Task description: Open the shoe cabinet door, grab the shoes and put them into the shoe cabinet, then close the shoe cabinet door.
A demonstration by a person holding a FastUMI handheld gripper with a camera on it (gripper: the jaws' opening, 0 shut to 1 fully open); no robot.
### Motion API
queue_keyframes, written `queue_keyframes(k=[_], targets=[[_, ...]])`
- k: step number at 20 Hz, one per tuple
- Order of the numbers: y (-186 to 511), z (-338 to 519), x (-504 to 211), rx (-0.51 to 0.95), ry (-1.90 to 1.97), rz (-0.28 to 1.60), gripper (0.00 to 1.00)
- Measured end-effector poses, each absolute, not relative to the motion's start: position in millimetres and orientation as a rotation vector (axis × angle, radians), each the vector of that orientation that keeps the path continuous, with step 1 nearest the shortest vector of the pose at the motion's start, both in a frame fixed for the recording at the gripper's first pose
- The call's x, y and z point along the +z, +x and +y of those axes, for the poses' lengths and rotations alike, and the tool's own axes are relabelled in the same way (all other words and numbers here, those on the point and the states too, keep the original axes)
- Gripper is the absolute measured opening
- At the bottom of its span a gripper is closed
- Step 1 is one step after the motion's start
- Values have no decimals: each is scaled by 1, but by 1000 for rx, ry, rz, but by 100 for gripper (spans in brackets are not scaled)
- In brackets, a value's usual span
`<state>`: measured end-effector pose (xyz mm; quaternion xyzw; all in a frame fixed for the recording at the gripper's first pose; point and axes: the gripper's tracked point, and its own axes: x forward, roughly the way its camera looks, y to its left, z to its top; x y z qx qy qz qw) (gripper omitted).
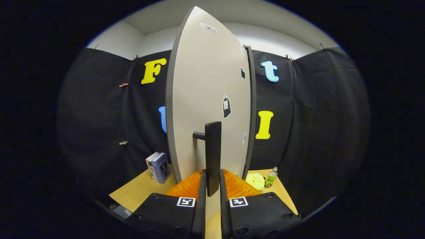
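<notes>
**Gripper pinching the door handle**

Down at the bottom middle of the frame: the gripper [212,192], with both fingers [200,205] pulled in close and pressing on the lower end of a dark bar handle [212,156]. Standing upright, that handle, and joined by a short peg on its left side to the shoe cabinet door [202,99].

Filling the middle of the frame from top to bottom: the door, pale and tall, seen at a slant. A few small stickers [226,107] on its right half. Along its right edge, a dark strip of the shoe cabinet [252,109] itself.

Low in the frame, on both sides of the fingers: a wooden table [139,191]. In the lower left, just beside the door, two books [158,167] standing up. In the lower right, near the cabinet's foot, a round yellow toy [255,181] and, touching or almost touching it, a small green bottle [271,177].

No way to tell where the shoes are.
</notes>
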<state>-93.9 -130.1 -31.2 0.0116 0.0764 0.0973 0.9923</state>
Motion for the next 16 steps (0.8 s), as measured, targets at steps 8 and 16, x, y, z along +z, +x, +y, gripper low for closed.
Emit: queue_keyframes(k=[8,16], targets=[[-138,-208,-8,0,-7,105,22],[-162,-205,-20,-8,-6,122,22]])
